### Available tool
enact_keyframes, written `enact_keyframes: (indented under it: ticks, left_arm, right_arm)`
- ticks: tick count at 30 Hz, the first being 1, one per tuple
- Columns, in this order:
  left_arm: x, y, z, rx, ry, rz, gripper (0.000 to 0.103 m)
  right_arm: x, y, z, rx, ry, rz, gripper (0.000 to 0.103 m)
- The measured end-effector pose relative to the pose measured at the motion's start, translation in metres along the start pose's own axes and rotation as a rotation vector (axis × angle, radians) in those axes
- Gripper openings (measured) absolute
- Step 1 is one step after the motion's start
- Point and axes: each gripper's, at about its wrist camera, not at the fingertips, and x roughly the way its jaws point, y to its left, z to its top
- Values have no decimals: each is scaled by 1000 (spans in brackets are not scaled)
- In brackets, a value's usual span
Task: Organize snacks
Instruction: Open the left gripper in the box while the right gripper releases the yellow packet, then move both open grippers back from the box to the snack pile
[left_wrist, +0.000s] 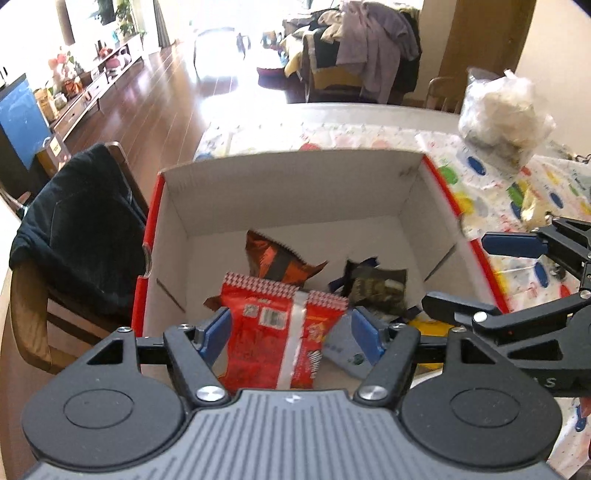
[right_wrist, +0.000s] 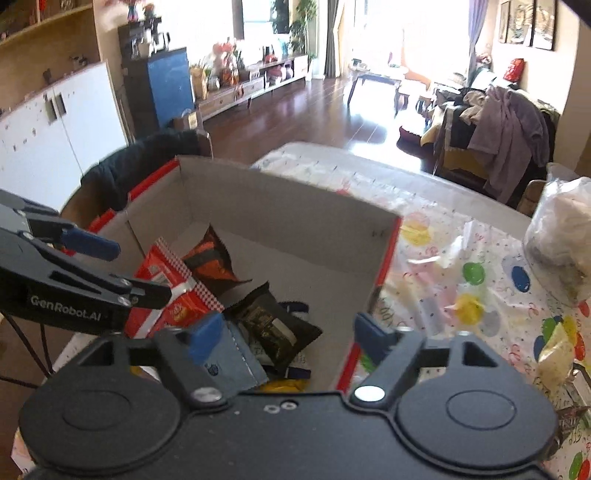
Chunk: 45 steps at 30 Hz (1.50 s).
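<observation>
A white cardboard box (left_wrist: 288, 192) (right_wrist: 295, 206) with red outer sides holds several snacks. My left gripper (left_wrist: 291, 317) (right_wrist: 144, 273) hangs open over its near left part. A red packet (left_wrist: 273, 332) (right_wrist: 162, 258) lies tilted between its blue pads, and the far pad stands apart from it. My right gripper (right_wrist: 288, 321) (left_wrist: 454, 271) is open above the box's right side, over a dark packet (right_wrist: 273, 325) (left_wrist: 376, 288) and a grey-blue packet (right_wrist: 229, 354) (left_wrist: 343, 350). An orange-brown packet (left_wrist: 269, 254) (right_wrist: 210, 258) lies further in. A yellow packet (right_wrist: 284, 386) peeks out underneath.
The box stands on a table with a dotted cloth (right_wrist: 461, 266). A clear plastic bag (left_wrist: 502, 110) (right_wrist: 565, 236) of pale stuff sits at the right. A yellowish wrapper (right_wrist: 554, 354) lies near the front right. A chair with a dark jacket (left_wrist: 81, 229) stands left of the box.
</observation>
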Motion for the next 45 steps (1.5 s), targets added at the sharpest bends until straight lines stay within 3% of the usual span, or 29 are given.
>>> enact_keyframes:
  ticks: [13, 20, 25, 34, 41, 45]
  left_arm:
    - [-35, -56, 17, 64, -116, -88, 81]
    - [-44, -101, 21, 103, -179, -137, 82]
    - [-46, -139, 24, 136, -239, -149, 88]
    - [-25, -214, 26, 162, -208, -235, 89]
    - [2, -276, 23, 187, -158, -262, 89]
    - [18, -309, 20, 214, -140, -262, 89]
  right_arm:
    - [-71, -46, -7, 53, -126, 16, 100]
    - [-101, -81, -28, 115, -166, 1, 102]
    - [-119, -117, -48, 157, -170, -15, 103]
    - [-146, -196, -93, 191, -128, -102, 103]
    - [-150, -267, -123, 216, -84, -168, 103]
    - [-144, -301, -135, 248, -59, -164, 102]
